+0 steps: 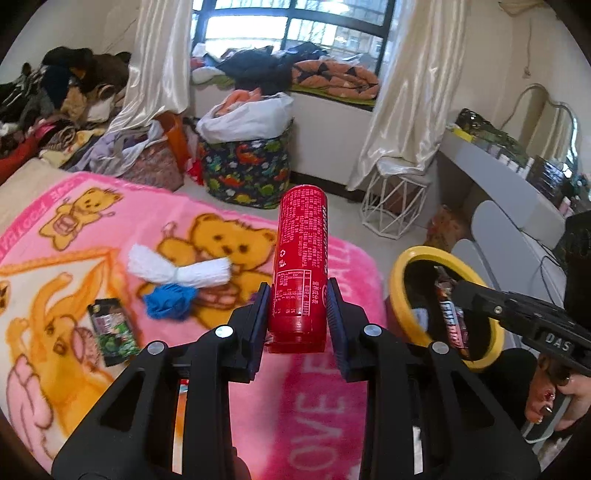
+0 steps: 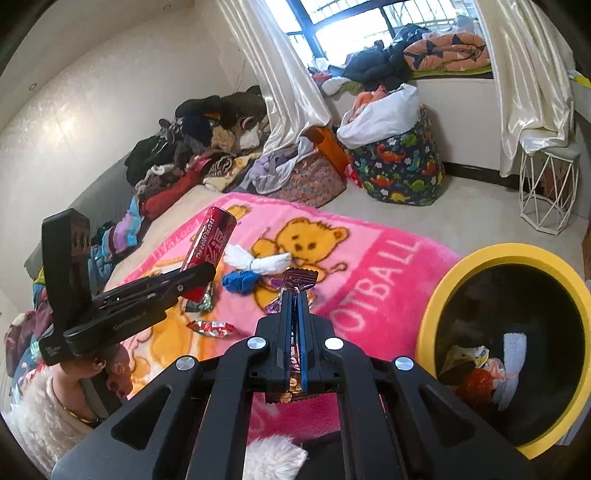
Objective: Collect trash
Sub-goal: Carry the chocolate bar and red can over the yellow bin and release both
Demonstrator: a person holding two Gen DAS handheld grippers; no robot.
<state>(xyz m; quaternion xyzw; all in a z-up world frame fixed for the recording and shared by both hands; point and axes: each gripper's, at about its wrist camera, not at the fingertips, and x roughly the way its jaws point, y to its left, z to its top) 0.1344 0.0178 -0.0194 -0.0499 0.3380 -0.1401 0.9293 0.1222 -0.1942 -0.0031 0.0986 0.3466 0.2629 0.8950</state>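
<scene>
Gripping red can above pink blanket edge

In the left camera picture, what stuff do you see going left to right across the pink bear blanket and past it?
Green snack packet → blue wad → white crumpled tissue → red can held in the left tongs → yellow-rimmed trash bin.

It was a lived-in home bedroom: a bed under a pink teddy-bear blanket, clothes heaped behind it, curtains framing the window beyond the bed, a dinosaur-print laundry basket below that window.
</scene>
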